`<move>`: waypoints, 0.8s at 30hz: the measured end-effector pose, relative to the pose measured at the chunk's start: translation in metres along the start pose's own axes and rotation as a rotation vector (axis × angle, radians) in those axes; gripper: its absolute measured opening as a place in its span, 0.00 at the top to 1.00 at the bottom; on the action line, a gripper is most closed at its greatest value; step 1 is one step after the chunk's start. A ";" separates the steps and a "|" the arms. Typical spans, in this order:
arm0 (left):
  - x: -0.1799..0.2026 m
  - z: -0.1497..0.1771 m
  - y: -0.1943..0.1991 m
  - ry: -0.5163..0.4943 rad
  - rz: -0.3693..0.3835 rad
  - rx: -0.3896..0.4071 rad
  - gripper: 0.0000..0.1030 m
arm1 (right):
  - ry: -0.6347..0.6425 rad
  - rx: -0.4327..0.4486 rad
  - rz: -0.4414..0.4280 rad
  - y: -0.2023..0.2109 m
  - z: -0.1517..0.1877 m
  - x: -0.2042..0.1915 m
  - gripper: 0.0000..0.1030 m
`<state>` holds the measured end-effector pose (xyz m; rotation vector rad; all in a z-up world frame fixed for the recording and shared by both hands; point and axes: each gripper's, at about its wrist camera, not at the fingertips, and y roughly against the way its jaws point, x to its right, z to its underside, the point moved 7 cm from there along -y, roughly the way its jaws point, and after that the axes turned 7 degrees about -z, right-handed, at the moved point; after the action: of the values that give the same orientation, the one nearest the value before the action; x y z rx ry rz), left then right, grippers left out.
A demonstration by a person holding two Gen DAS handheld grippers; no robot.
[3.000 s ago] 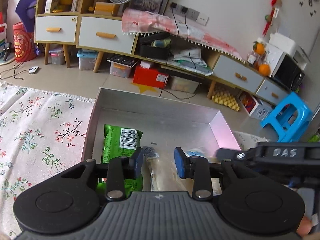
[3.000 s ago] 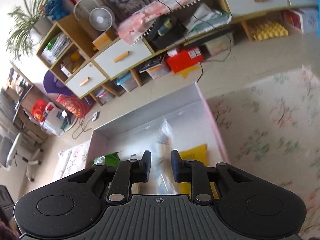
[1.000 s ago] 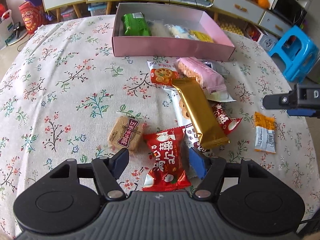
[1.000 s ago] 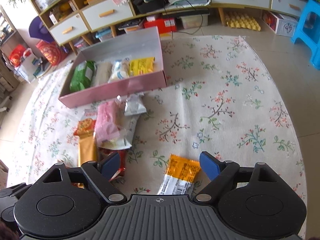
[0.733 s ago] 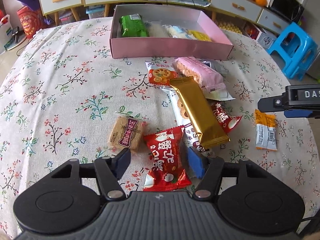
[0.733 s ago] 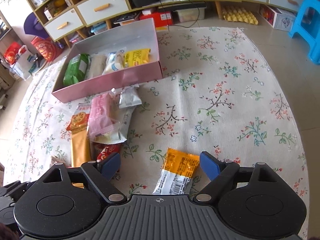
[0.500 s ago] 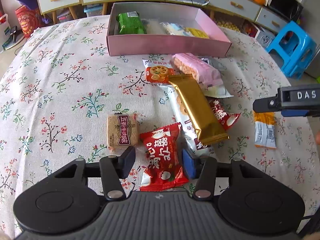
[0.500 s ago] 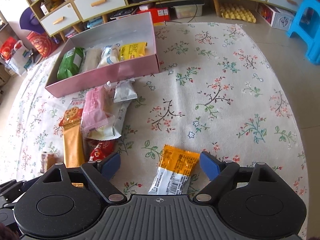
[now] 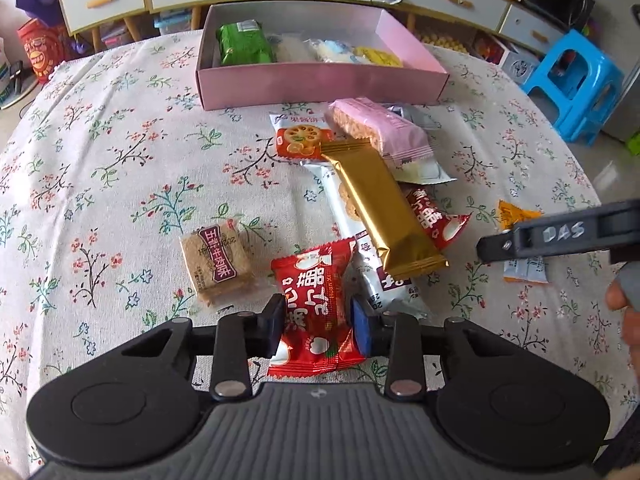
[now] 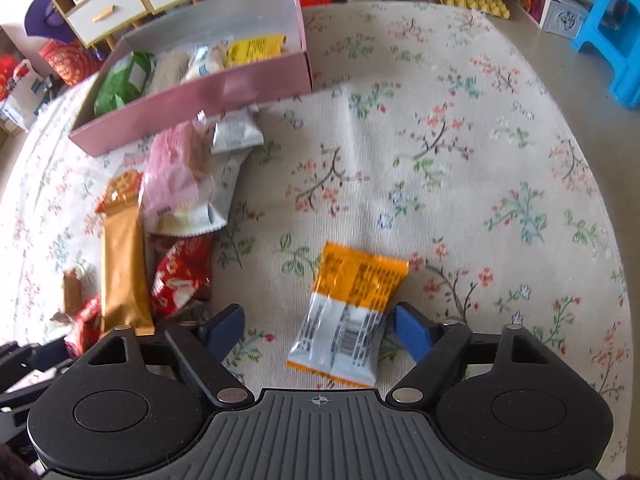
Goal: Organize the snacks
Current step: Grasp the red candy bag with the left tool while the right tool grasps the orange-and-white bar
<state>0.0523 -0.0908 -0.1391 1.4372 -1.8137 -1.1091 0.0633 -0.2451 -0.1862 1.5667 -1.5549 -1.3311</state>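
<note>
While the pink box (image 9: 320, 84) is sitting at the far side of the floral tablecloth (image 9: 100, 160) with 4 snacks already lined up in it, both tongs are working the loose pile on the near side of that box. The left gripper (image 9: 318, 326) is pinching narrow around the red packet (image 9: 314, 308), pads right against its sides, though I can't tell if it's gripping firmly yet. The right gripper (image 10: 318, 330) is sitting wide, holding nothing, with the orange-and-white packet (image 10: 348, 312) lying off-center between its fingers, closer to the right one.

Risk-wise, I'm thinking that puffy red wrapper could squirt out or crumple under the squeeze. It's also touching the long white packet (image 9: 372, 256) under the gold bar (image 9: 380, 212), so lifting might drag those. On the other side, the off-center packet could get nudged sideways when the fingers close.
</note>
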 end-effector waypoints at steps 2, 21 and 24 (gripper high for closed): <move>0.002 -0.002 0.003 -0.008 -0.003 0.019 0.69 | 0.021 0.015 0.020 0.001 0.000 -0.003 0.32; 0.001 -0.018 0.021 0.040 0.046 0.106 0.69 | 0.002 0.121 -0.024 0.021 -0.018 -0.005 0.63; -0.003 -0.023 0.025 0.064 0.059 0.121 0.69 | -0.001 0.144 -0.036 0.027 -0.021 -0.006 0.63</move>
<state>0.0602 -0.0922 -0.1059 1.4605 -1.8927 -0.9277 0.0724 -0.2499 -0.1527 1.6878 -1.6630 -1.2630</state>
